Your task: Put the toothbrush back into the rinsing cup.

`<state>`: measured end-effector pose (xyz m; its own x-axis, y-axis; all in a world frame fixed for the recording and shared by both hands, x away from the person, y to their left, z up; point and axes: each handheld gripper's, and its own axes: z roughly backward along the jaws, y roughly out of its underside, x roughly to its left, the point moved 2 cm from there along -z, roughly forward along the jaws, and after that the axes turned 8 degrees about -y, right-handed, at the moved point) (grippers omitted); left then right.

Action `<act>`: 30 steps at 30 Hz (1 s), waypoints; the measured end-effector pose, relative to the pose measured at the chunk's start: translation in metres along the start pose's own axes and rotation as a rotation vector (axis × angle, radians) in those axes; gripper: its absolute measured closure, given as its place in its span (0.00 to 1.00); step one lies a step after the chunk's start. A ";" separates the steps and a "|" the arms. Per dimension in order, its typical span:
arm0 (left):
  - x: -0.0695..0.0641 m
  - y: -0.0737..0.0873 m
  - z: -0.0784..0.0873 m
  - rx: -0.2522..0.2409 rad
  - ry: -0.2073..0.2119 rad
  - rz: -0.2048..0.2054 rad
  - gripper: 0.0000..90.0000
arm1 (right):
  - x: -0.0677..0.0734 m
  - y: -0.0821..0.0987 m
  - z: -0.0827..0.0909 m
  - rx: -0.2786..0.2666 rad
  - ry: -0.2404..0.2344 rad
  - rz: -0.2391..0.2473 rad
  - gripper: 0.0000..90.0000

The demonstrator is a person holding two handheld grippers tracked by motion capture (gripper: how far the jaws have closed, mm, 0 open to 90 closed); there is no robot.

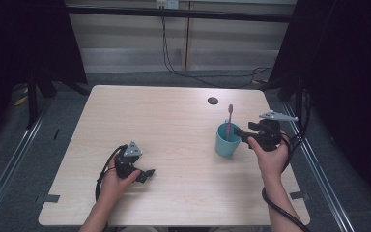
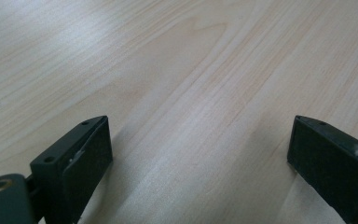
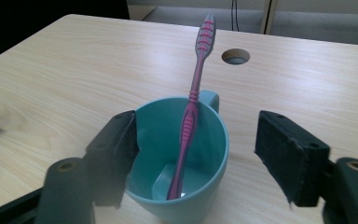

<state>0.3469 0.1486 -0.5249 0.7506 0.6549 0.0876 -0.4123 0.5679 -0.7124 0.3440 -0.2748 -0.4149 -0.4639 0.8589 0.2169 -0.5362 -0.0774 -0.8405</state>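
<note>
I see the left gripper (image 1: 142, 175) as a compact black block topped by a grey three-cornered plate, black cable looping behind it. The right gripper (image 1: 240, 136) is the same build, its grey plate larger in view, thick black cable trailing back along the forearm toward the near edge of the table (image 1: 174, 116). Up close, both have rectangular black jaws with matte pads, small screw holes, and brass-coloured inserts at the base. Forearms are bare, no sleeves.

High view overhead; tool views close, sharing table (image 1: 174, 125).
</note>
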 end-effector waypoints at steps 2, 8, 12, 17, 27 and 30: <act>0.000 0.000 0.000 0.002 -0.001 0.003 0.07 | 0.002 0.000 0.002 0.004 -0.005 0.000 0.30; 0.000 0.000 0.000 0.003 -0.003 0.002 0.07 | 0.006 -0.001 0.006 0.014 -0.010 0.020 0.26; 0.000 0.000 0.000 0.003 -0.001 0.004 0.07 | 0.009 0.000 0.008 0.031 -0.013 0.041 0.24; -0.001 0.000 0.000 -0.001 0.001 0.011 0.06 | 0.012 0.001 0.011 0.037 -0.021 0.059 0.23; -0.001 0.000 0.000 0.000 0.000 0.014 0.06 | 0.017 0.006 0.013 0.049 -0.040 0.070 0.20; -0.001 0.000 0.000 0.000 0.000 0.014 0.06 | 0.019 0.007 0.013 0.057 -0.044 0.075 0.19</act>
<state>0.3464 0.1481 -0.5252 0.7449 0.6627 0.0774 -0.4228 0.5586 -0.7136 0.3218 -0.2660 -0.4103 -0.5341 0.8267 0.1767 -0.5375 -0.1707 -0.8258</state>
